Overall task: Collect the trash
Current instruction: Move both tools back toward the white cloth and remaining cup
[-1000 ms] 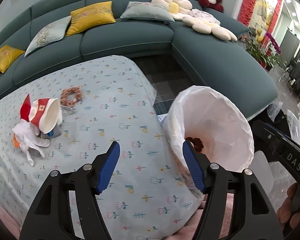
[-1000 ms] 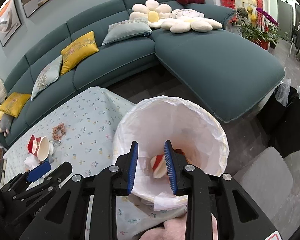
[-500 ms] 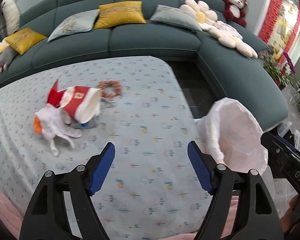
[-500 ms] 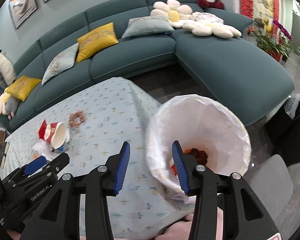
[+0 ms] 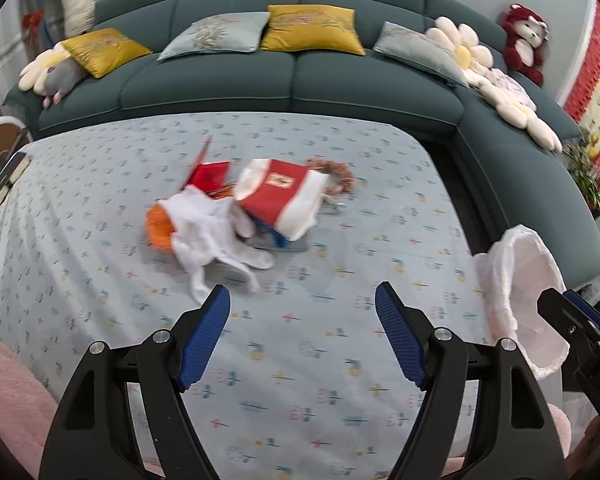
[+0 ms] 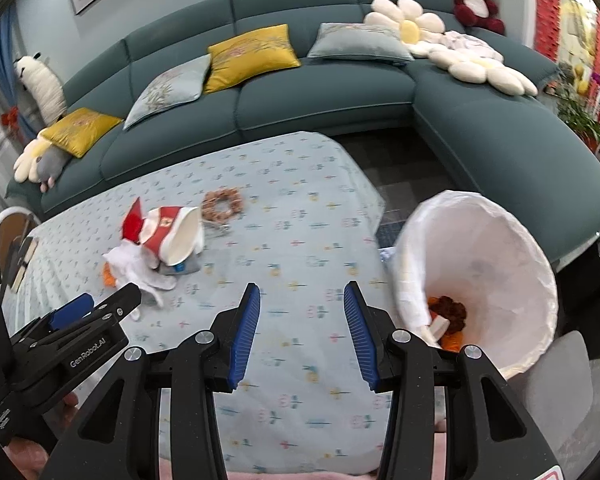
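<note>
A trash pile lies mid-table: a red-and-white paper cup on its side, white crumpled tissue, an orange scrap, a red wrapper and a brown ring-shaped item. The pile also shows in the right wrist view, with the cup and ring. My left gripper is open and empty, just short of the tissue. My right gripper is open and empty over the table, left of the white-lined trash bin, which holds orange and brown scraps.
The table has a pale floral cloth. A teal sectional sofa with cushions and plush toys wraps the far and right sides. The bin stands off the table's right edge. A book lies at the far left.
Both grippers swung left from the bin toward the table. The right gripper opened wide, and a red-and-white piece lies in the bin. The left gripper came closer to the trash pile.
</note>
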`<state>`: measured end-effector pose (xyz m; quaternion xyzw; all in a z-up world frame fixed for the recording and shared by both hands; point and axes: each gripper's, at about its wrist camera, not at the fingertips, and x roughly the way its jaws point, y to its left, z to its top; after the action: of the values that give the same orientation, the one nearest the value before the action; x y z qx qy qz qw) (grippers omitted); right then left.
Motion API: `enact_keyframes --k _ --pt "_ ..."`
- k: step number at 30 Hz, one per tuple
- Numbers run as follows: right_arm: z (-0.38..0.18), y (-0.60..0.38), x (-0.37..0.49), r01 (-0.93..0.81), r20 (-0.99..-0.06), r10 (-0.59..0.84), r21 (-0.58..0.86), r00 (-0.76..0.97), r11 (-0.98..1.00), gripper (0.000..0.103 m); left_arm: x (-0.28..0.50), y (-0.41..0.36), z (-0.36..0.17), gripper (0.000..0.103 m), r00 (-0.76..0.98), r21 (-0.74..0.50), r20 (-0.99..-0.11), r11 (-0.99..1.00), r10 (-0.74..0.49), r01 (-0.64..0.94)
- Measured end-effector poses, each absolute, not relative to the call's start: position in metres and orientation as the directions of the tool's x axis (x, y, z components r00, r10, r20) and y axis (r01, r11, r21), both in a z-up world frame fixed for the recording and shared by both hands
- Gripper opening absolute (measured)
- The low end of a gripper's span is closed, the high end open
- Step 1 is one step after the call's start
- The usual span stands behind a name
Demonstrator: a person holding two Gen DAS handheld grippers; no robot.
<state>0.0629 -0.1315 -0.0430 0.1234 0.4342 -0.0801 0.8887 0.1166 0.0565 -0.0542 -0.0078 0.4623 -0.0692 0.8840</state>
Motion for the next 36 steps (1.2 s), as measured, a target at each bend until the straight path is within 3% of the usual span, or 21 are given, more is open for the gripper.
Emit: enact_keyframes --k 19,36 --pt "-0.056 -0.061 0.097 0.147 -0.814 0.020 0.129 0.581 0.981 0.043 0.134 0.131 -0.073 0.071 0.550 -0.093 -0.832 0.996 -0.072 -0.009" --pt "-0.099 -0.018 0.173 0.084 -0.843 0.115 0.186 0.525 0.979 0.043 0.197 0.163 -0.118 0.071 0.457 -0.134 -0.886 0.988 -0.082 -0.082"
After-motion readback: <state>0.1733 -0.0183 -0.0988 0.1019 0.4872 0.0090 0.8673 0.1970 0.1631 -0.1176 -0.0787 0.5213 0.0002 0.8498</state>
